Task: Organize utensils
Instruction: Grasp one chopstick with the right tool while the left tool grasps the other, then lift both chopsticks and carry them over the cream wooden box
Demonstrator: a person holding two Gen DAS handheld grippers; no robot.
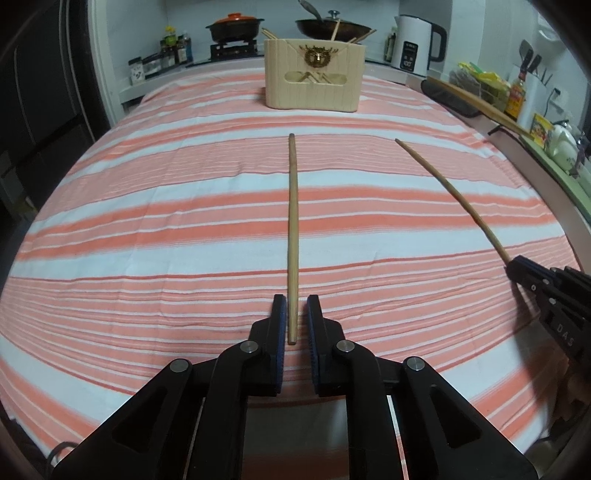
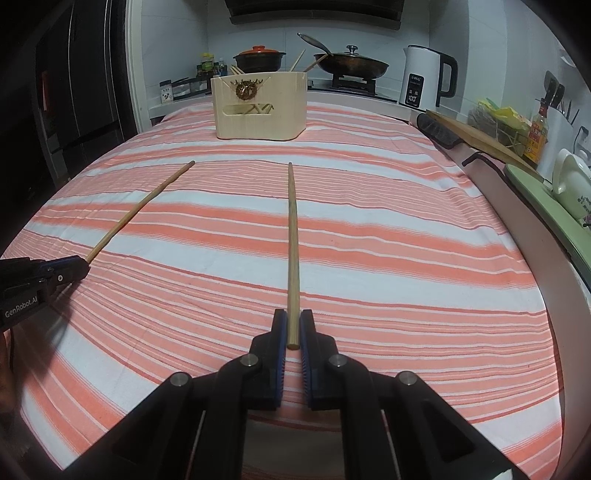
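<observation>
Left claw: jaws slightly apart, a narrow gap showing on the right side of the chopstick between them. That left chopstick lies flat on the striped cloth that covers the bench. Its butt end sits between the blue pads; the shaft runs straight toward 12 o'clock, tip well short of the wooden holder. The left pad looks to touch the stick; the right pad does not press on it.

Right claw: jaws closed together on the butt of the right chopstick, both pads against the wood. The shaft points to 12 o'clock from the claw, tapering to its tip on the cloth, with the holder further off at about 11 o'clock.

Cross-check. In the left wrist view the right claw enters at 3 o'clock, its stick angling up toward 1 o'clock. In the right wrist view the left claw enters at 9 o'clock, its stick angling toward 11 o'clock. The two chopsticks lie side by side, well apart, neither touching the other.

The holder stands upright at the far edge of the cloth, several chopsticks already leaning out of its top. Behind it, on the stove: a clay pot with an orange lid and a wok. A white kettle stands at 1 o'clock.
</observation>
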